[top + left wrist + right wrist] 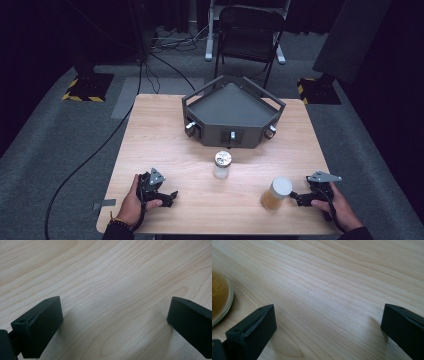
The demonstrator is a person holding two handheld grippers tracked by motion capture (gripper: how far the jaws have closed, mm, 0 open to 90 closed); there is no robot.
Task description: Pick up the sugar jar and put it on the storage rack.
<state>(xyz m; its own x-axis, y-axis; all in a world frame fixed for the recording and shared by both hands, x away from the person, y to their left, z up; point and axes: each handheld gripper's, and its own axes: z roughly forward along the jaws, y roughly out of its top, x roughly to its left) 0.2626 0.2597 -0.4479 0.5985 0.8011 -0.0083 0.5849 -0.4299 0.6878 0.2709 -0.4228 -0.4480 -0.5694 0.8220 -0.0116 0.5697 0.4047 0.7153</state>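
Both grippers rest low on the pale, grained wooden table [165, 135]. The left gripper [167, 197], lower left, has matte black jaws spread wide with bare wood between them. The right gripper [298, 198], lower right, gapes too, empty, just beside a round amber-filled jar [276, 193] with a white lid. At centre stands a clear cylindrical jar [222, 165], perhaps metal-lidded. Above it sits an angular dark grey tray [232, 131].

Pale matt wood-grain table [165, 125], dark matt corner tray [230, 107], clear jar [276, 195], matt black tools.
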